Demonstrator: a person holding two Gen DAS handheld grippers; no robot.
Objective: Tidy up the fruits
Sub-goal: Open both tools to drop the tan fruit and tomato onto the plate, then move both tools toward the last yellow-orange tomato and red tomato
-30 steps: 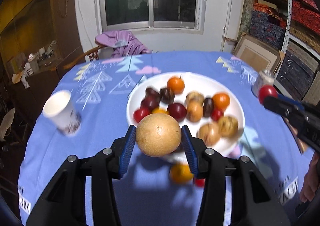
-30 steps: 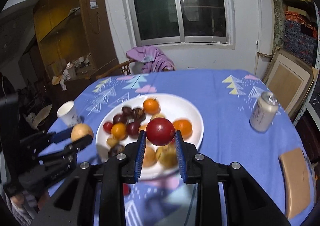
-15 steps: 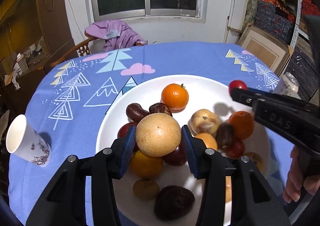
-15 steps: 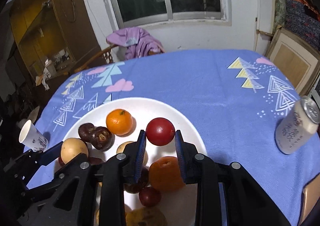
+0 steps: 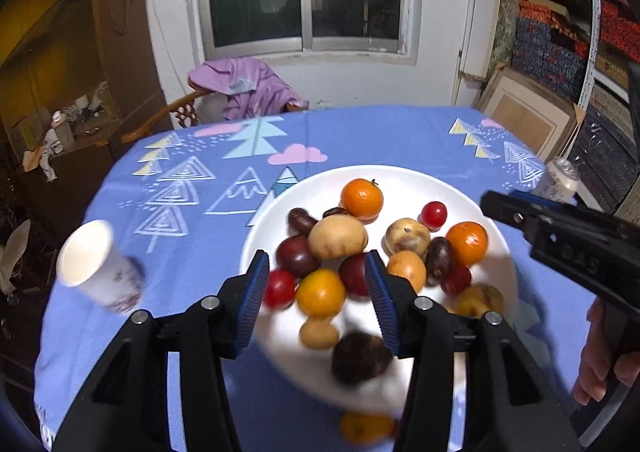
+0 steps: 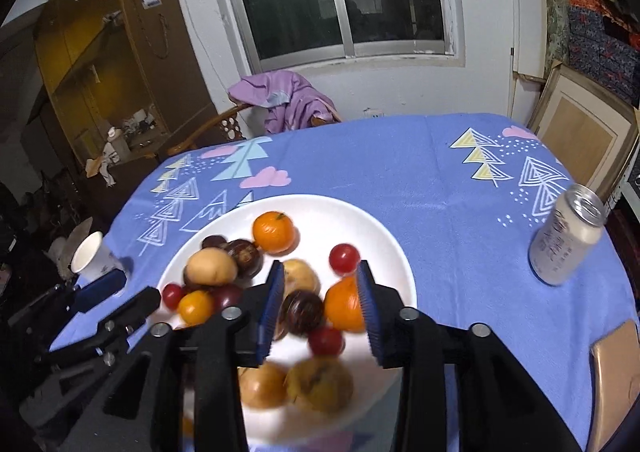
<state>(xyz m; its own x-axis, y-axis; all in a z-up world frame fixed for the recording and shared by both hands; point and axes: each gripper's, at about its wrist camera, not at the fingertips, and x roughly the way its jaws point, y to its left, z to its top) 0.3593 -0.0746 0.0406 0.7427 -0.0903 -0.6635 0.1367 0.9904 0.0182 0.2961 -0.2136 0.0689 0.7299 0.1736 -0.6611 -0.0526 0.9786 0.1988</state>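
A white plate on the blue tablecloth holds several fruits. The tan round fruit lies on the pile at the plate's left. The small red fruit lies on the plate's right part, near an orange. My left gripper is open and empty above the plate's near left side. My right gripper is open and empty above the plate's near right side. An orange fruit lies on the cloth in front of the plate.
A paper cup stands left of the plate. A drink can stands at the right. A tan pad lies at the near right. A chair with purple cloth stands behind the table.
Both grippers opened. The tan fruit dropped from the left gripper onto the pile, and the red fruit from the right gripper onto the plate. Both grippers pulled back a little.
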